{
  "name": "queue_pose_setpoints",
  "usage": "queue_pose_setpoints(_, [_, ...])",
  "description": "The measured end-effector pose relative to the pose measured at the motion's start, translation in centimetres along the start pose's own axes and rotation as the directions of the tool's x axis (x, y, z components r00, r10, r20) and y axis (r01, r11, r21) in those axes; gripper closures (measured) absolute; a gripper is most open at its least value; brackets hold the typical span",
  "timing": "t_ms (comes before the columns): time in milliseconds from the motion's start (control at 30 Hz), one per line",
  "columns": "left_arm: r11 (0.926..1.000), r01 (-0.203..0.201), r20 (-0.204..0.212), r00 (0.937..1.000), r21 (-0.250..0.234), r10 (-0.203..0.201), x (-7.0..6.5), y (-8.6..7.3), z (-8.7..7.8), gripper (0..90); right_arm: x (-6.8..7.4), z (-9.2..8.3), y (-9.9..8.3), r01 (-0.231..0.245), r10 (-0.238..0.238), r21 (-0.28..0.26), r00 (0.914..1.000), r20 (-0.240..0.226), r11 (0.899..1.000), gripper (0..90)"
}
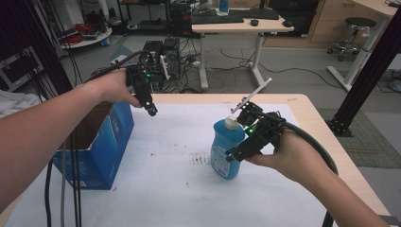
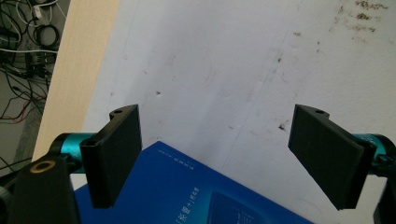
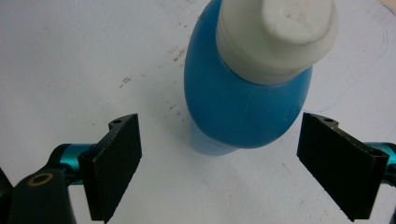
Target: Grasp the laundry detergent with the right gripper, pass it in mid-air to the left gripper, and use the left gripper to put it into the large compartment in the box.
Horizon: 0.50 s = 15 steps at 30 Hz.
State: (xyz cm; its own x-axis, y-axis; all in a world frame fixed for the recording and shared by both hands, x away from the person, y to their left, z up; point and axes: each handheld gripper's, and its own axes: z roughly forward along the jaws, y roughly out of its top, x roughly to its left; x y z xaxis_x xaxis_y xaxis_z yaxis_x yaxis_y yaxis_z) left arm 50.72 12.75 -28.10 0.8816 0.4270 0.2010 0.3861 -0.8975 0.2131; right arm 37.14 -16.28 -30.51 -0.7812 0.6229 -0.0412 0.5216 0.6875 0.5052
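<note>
Your right gripper (image 3: 219, 163) hung with jaws spread wide, the upright blue bottle (image 3: 247, 98) just ahead between them, untouched, lined up for a body grasp. Your left gripper (image 2: 219, 158), jaws likewise released, held clear above the blue box (image 2: 187, 191), likely to leave room.

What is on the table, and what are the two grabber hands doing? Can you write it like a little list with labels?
Table: light wooden table under a stained white sheet
Bottle: blue plastic bottle with a white cap, standing upright on the sheet
Box: open blue cardboard box at the table's left edge
Right gripper: open, jaws on either side of the bottle, not touching it
Left gripper: open, empty, held above the box's edge
</note>
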Motion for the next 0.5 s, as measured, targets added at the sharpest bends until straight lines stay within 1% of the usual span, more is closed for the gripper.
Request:
queue_pose_setpoints(100, [1.0, -0.002, 0.0, 1.0, 0.008, 0.002, 0.0, 0.0, -0.1, 17.5, 0.0, 0.3, 0.0, 0.001, -0.001, -0.003, 1.0, 0.004, 1.0, 13.4])
queue_pose_setpoints(167, [1.0, 0.001, 0.0, 1.0, 0.002, -0.001, -0.1, 0.0, -0.1, 17.5, 0.0, 0.5, -0.1, -0.004, 0.004, -0.003, 0.9999, 0.013, 1.0, 13.4])
queue_pose_setpoints(400, [1.0, 0.003, -0.001, 1.0, 0.001, -0.003, -0.1, 0.0, -0.2, 17.5, 0.0, 1.2, -0.3, -0.013, 0.013, -0.018, 0.9997, 0.021, 1.0, 13.4])
queue_pose_setpoints(500, [1.0, -0.004, -0.002, 1.0, 0.006, 0.004, -0.1, 0.0, -0.1, 17.5, 0.1, 1.5, -0.4, -0.019, 0.02, -0.026, 0.9995, 0.025, 0.999, 13.4])
